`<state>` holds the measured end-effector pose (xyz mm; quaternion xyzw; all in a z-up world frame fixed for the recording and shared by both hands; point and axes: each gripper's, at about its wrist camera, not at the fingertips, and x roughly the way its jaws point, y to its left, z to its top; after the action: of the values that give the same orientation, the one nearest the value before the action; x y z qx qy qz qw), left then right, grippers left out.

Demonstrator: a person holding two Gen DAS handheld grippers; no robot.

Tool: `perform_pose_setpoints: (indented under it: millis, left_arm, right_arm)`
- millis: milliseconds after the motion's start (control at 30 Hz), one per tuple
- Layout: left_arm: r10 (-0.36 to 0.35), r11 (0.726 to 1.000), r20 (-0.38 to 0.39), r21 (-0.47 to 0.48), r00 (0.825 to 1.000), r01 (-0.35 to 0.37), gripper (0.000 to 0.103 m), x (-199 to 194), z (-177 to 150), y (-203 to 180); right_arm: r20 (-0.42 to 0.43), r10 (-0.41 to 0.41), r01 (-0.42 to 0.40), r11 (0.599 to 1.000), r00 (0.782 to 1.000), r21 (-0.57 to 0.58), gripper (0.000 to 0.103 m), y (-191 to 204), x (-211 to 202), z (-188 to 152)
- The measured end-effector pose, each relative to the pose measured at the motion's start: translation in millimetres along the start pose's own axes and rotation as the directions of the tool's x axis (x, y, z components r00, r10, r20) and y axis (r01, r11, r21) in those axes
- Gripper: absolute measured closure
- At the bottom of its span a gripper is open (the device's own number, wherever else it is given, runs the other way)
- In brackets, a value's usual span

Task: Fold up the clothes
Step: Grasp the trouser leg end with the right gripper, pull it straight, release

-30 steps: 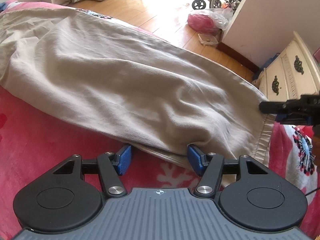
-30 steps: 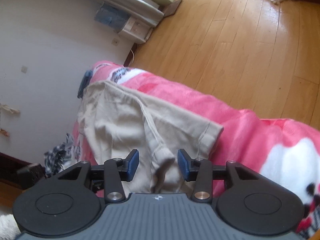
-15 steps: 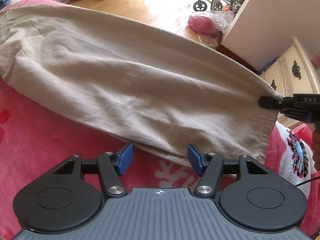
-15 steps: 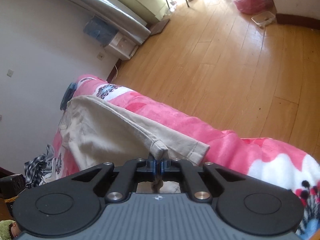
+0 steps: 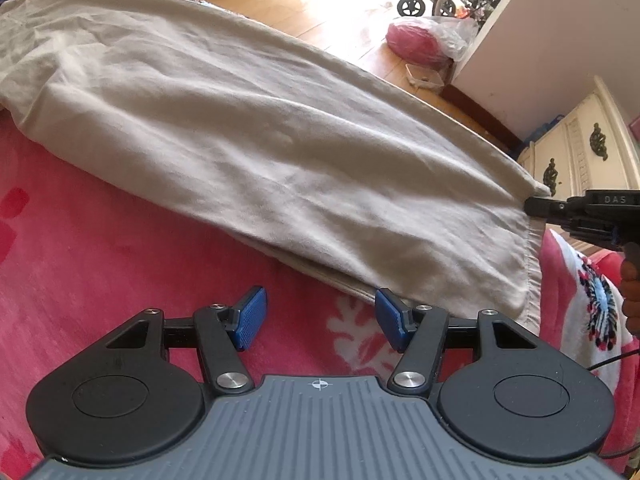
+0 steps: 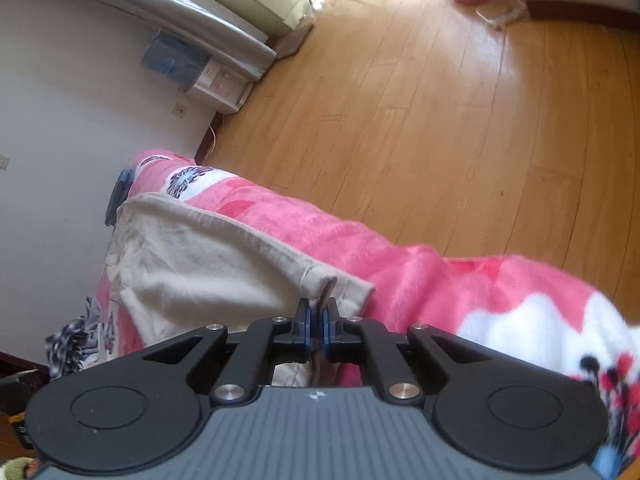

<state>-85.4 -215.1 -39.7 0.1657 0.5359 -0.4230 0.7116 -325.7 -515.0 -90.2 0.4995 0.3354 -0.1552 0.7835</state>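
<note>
1. Right wrist view: right gripper just snapped closed on the beige trousers' hem corner at 6 o'clock, so lifting can start.
2. Left gripper sits half open, empty, near the trousers' edge on the pink blanket.

Beige trousers lie stretched flat across the pink blanket.
</note>
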Motion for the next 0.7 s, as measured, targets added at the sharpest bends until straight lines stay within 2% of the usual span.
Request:
perform_pose_setpoints:
  millis: [67, 167, 300, 433, 600, 667, 700]
  left_arm:
    - [0.001, 1.000, -0.002, 0.004, 1.000, -0.001, 0.043, 0.2, 0.6, -2.1]
    - [0.004, 1.000, -0.005, 0.003, 1.000, -0.004, 0.043, 0.2, 0.2, -2.5]
    - [0.009, 1.000, -0.024, -0.014, 1.000, -0.010, 0.043, 0.0, -4.2, 2.5]
    - [0.014, 1.000, -0.027, -0.016, 1.000, -0.014, 0.043, -2.6, -7.8, 7.0]
    - [0.028, 0.999, -0.030, -0.016, 0.999, -0.029, 0.043, -7.9, -13.3, 13.0]
    - [0.034, 0.999, -0.025, -0.009, 0.999, -0.035, 0.043, -11.1, -15.5, 14.6]
    - [0.037, 0.999, -0.023, -0.007, 0.999, -0.037, 0.043, -12.8, -16.8, 15.3]
  right_arm:
    - [0.017, -0.001, 0.001, 1.000, 1.000, -0.010, 0.099, 1.3, -4.8, -1.3]
    - [0.090, -0.035, 0.046, 0.991, 0.995, -0.127, 0.100, 18.0, -14.7, -1.7]
    - [0.027, -0.122, 0.125, 0.978, 0.992, -0.169, 0.100, 19.0, 0.7, -5.0]
    - [0.024, -0.139, 0.141, 0.980, 0.990, -0.137, 0.099, 13.2, -5.4, -7.9]
    - [0.015, -0.228, 0.228, 0.971, 0.974, -0.078, 0.097, 4.7, -30.7, -10.1]
    - [0.035, -0.200, 0.203, 0.961, 0.979, -0.188, 0.097, 24.0, -42.5, -19.7]
    - [0.035, -0.178, 0.180, 0.943, 0.983, -0.279, 0.097, 39.7, -45.0, -28.6]
